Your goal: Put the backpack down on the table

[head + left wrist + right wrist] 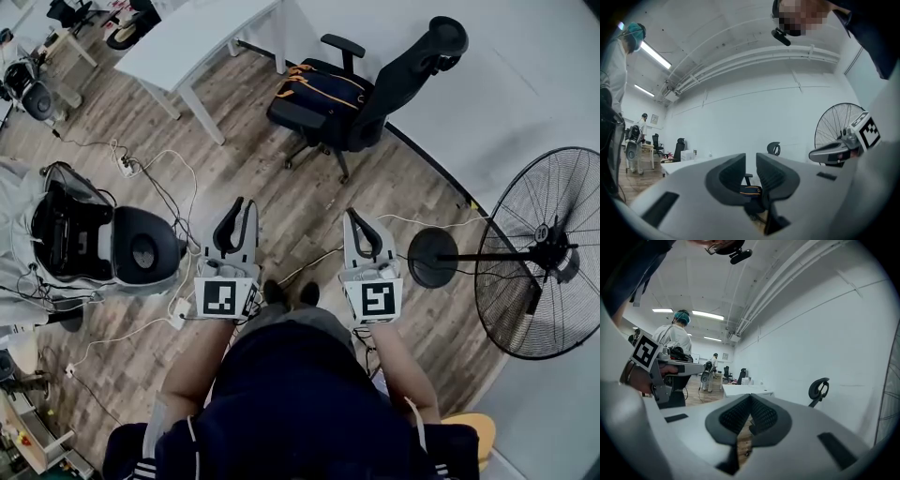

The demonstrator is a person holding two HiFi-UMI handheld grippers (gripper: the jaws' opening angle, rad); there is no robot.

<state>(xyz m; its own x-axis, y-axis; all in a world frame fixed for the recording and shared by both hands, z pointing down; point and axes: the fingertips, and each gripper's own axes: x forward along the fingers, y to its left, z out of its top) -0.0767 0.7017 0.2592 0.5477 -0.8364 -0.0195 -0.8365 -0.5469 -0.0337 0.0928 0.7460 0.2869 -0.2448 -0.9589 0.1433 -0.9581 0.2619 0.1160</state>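
Observation:
The backpack (317,86), dark navy with orange trim, lies on the seat of a black office chair (394,80) across the wooden floor from me. A white table (197,37) stands to the left of that chair. I hold both grippers level at waist height, well short of the chair. The left gripper (240,204) has a narrow gap between its jaws with nothing in it. Through that gap in the left gripper view (750,159) the backpack (751,190) shows far off. The right gripper (354,216) has its jaws meeting at the tips (750,399) and holds nothing.
A large standing fan (548,248) is at my right on a round base (433,258). A black machine (103,246) with cables (159,178) across the floor sits to my left. A person in a white coat (675,341) stands at the left; more chairs and desks are beyond.

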